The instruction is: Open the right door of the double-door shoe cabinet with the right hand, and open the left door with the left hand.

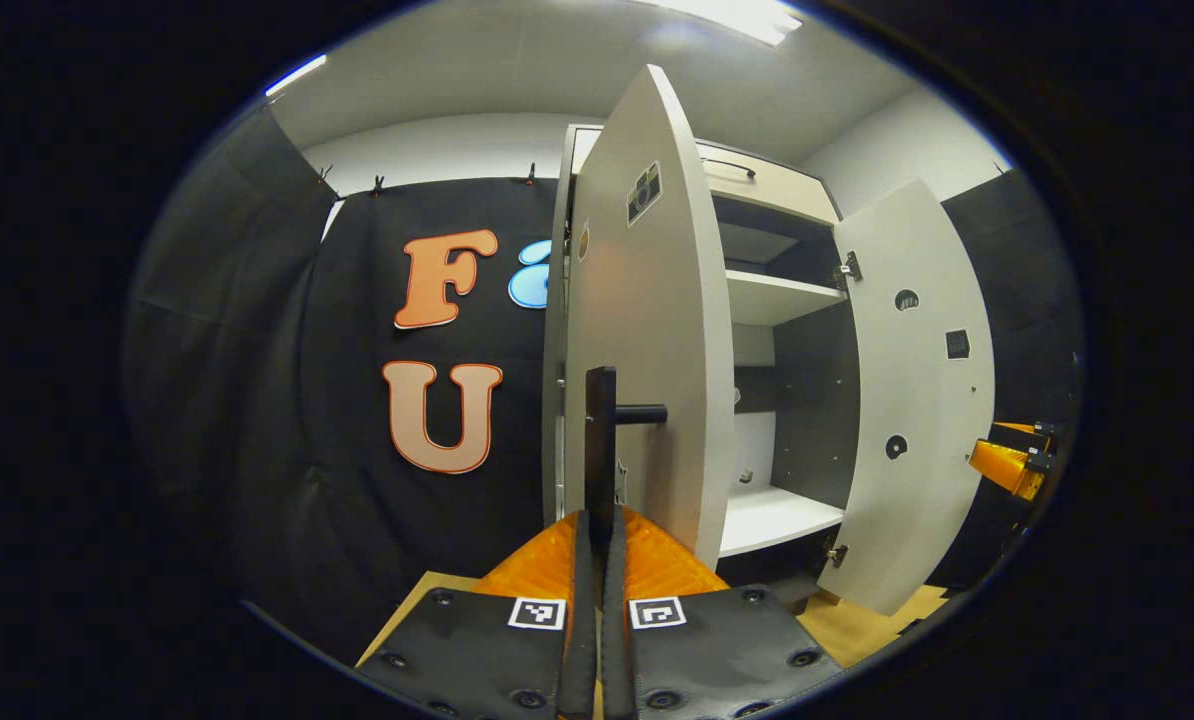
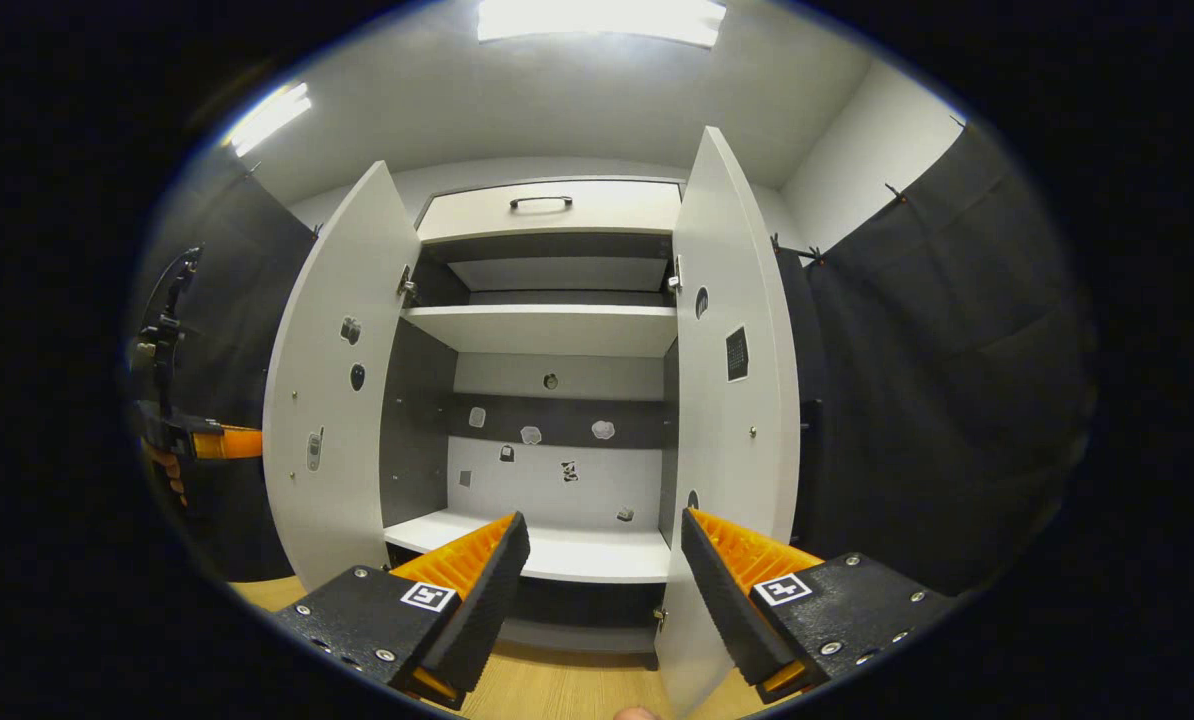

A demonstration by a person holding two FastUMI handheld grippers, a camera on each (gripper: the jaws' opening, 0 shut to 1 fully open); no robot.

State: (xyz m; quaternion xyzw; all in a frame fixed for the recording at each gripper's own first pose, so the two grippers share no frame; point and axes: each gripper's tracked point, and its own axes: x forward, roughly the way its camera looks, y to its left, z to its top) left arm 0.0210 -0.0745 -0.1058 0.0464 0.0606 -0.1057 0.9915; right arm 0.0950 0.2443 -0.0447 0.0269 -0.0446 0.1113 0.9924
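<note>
- Cabinet (image 2: 557, 330) stands in front with both doors swung out: the left door (image 1: 647, 330) and the right door (image 2: 737, 400).
- Left tool (image 1: 597, 545) is pinched shut on the left door's handle (image 1: 602, 440).
- Right tool (image 2: 605, 560) gapes wide, holding nothing, just beside the right door.
- A hard yank could swing the left door back too far on its hinges.
- Inside are bare shelves (image 2: 542, 328); nothing blocks the doors.

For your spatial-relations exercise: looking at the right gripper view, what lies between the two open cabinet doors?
Between the left door and right door lies the open cabinet interior: an upper shelf and a bottom shelf, both bare.
</note>
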